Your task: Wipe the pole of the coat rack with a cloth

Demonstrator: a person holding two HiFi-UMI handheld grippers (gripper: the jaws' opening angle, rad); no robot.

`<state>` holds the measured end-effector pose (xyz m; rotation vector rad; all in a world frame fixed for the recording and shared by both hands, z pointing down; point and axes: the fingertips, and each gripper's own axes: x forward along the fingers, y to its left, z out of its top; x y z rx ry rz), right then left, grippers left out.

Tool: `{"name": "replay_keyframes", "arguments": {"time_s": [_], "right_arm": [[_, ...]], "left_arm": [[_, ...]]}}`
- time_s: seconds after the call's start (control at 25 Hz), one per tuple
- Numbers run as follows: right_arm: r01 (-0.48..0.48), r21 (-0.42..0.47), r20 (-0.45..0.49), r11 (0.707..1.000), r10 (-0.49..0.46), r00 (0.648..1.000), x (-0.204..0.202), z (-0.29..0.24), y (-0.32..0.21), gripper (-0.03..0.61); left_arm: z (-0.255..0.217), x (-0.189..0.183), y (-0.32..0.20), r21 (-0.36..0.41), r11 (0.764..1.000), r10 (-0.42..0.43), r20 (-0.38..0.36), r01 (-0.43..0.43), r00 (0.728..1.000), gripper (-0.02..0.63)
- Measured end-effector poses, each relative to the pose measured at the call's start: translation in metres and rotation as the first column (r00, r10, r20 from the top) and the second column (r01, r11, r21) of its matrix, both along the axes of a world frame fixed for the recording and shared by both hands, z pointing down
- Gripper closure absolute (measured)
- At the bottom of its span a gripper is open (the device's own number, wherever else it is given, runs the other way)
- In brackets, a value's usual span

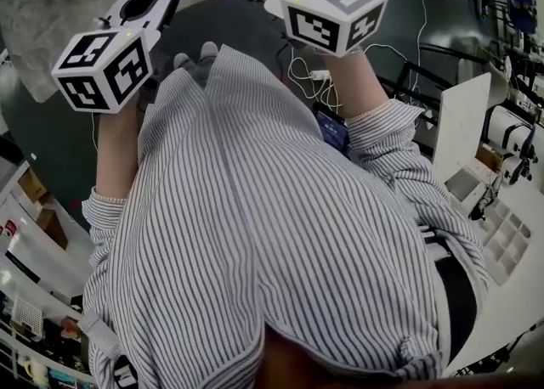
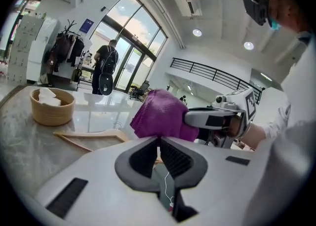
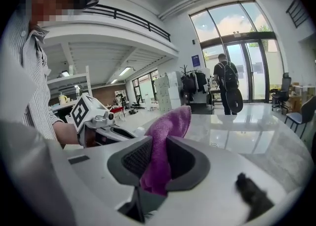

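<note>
Cloth [image 3: 170, 121], purple and bunched, sits pinched between the jaws of the right gripper [image 3: 158, 141], which are clamped on it, near the marble table [image 2: 24, 141]. Just beside it, the left gripper [image 2: 159, 140] has its jaws together at the tips, holding nothing.

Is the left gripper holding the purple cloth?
No, the purple cloth is pinched in the right gripper, as its own view shows, while the left gripper is shut empty.

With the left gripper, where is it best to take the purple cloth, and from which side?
Probably the free bunched end of the purple cloth, which sticks out past the right gripper pinching it. Open the shut left gripper and come straight ahead.
</note>
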<state>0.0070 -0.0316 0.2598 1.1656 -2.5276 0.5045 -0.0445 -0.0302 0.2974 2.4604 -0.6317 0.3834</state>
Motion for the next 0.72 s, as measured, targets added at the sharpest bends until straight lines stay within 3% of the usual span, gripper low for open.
{"name": "replay_keyframes", "arguments": {"time_s": [0.4,0.72], "right_arm": [[0.02,0.037,-0.123,0.999,-0.015,0.992,0.003,0.002,0.0,0.489],[-0.009,0.033,-0.119,0.999,0.012,0.993,0.002,0.008,-0.001,0.489]], "left_arm": [[0.008,0.005,0.001,-0.025,1.0,0.003,0.007,-0.003,1.0,0.586],[0.011,0.002,0.002,-0.032,0.999,-0.014,0.024,0.014,1.0,0.586]]}}
